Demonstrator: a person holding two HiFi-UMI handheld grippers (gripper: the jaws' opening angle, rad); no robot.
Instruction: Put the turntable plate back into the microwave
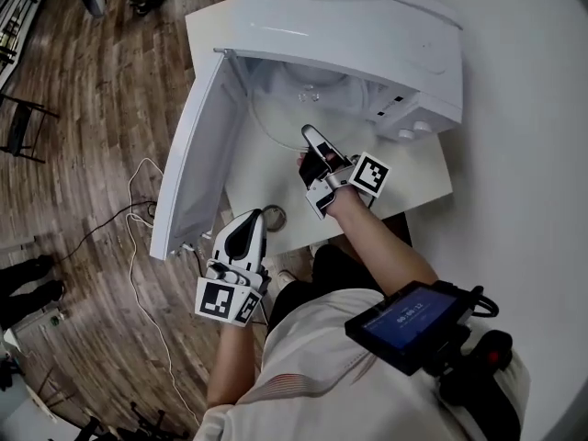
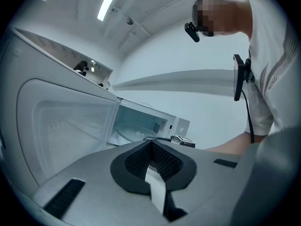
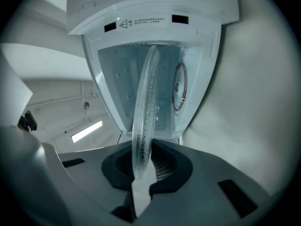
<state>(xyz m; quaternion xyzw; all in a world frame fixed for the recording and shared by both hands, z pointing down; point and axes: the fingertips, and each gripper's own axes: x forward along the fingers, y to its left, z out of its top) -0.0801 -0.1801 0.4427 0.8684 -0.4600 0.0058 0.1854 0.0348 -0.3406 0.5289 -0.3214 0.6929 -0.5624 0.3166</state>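
head view: a white microwave (image 1: 367,53) stands on a white table (image 1: 418,177), its mouth towards the person.
door: the microwave door (image 1: 197,154) is swung fully out to the left and overhangs the table's left edge.
open room: the mouth is unblocked from the door's hinge edge to the control panel (image 1: 404,127). a white wall (image 1: 537,108) closes the right side, and wood floor (image 1: 83,154) with a loose cable (image 1: 138,237) lies to the left.
turntable plate: the clear glass disc (image 3: 146,107), ribbed near its rounded rim, shows edge-on in the right gripper view. its far part is inside the mouth and its near edge is outside.
right gripper: the right gripper (image 3: 143,173) has its dark, dimpled pads clamped on the plate's near rim. it sits just in front of the opening.
cavity: smooth pale walls with a thin roller ring (image 3: 180,86) against the cavity's base. the plate is apart from it.
left gripper: the left gripper (image 2: 153,161) is low at the table's front edge, beside the open door. its jaws are together with nothing between them.
small thing: a small round object (image 1: 274,215) lies on the table by the left gripper; i cannot tell what it is.
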